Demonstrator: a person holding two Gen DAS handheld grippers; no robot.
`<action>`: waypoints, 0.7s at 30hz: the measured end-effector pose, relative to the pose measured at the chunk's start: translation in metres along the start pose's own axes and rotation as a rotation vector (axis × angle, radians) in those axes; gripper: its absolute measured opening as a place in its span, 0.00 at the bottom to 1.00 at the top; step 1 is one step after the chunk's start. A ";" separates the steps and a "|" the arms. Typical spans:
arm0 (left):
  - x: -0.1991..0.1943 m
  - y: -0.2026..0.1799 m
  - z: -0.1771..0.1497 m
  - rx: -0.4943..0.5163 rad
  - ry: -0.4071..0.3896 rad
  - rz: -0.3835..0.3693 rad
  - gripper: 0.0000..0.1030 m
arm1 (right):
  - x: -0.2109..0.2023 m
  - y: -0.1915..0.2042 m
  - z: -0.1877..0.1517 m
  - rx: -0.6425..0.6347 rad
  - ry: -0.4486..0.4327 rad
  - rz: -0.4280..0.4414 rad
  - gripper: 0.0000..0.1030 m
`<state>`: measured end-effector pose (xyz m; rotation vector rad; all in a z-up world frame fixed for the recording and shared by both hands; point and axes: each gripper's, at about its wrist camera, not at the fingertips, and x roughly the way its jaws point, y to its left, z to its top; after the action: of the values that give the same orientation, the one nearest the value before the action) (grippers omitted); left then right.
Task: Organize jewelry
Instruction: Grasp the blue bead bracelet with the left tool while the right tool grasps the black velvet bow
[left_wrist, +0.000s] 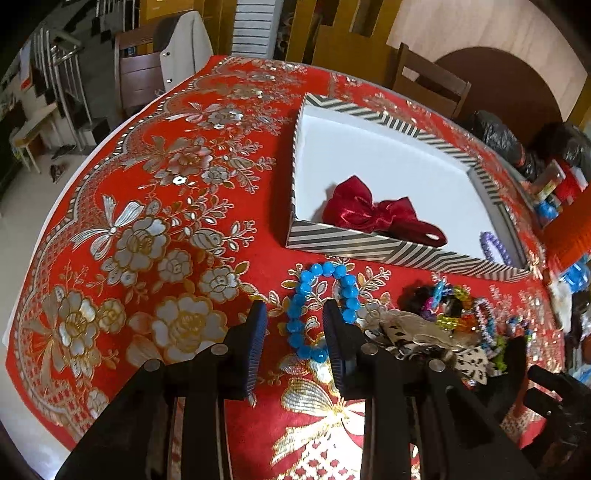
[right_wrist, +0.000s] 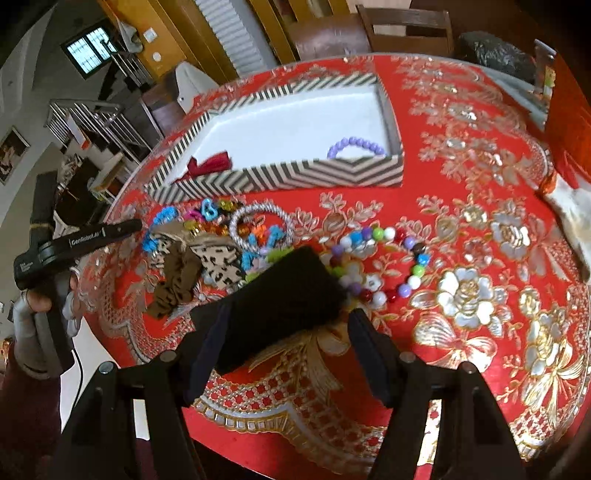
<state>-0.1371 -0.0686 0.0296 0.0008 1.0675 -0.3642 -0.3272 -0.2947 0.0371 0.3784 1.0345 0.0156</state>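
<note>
Only the left wrist view shows the blue bead bracelet (left_wrist: 320, 310), lying on the red tablecloth (left_wrist: 155, 206) just before the striped box (left_wrist: 369, 247); its oval runs away from the camera, between the spread, empty fingers of the left gripper (left_wrist: 295, 317). Only the right wrist view shows the multicoloured bead necklace (right_wrist: 384, 258) beyond the right gripper (right_wrist: 291, 325), released and empty, and a black pouch (right_wrist: 288, 291) between its fingers
</note>
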 end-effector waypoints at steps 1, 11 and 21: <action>0.002 -0.001 0.000 0.006 0.002 0.005 0.25 | 0.003 0.000 0.001 0.004 0.004 0.001 0.69; 0.018 -0.006 0.005 0.017 0.014 0.025 0.24 | 0.030 0.013 0.011 0.001 0.004 -0.031 0.66; -0.007 -0.004 0.006 0.029 -0.022 -0.075 0.04 | -0.007 0.020 0.008 -0.095 -0.107 0.000 0.11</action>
<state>-0.1358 -0.0709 0.0392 -0.0174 1.0419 -0.4471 -0.3208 -0.2798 0.0523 0.2896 0.9249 0.0445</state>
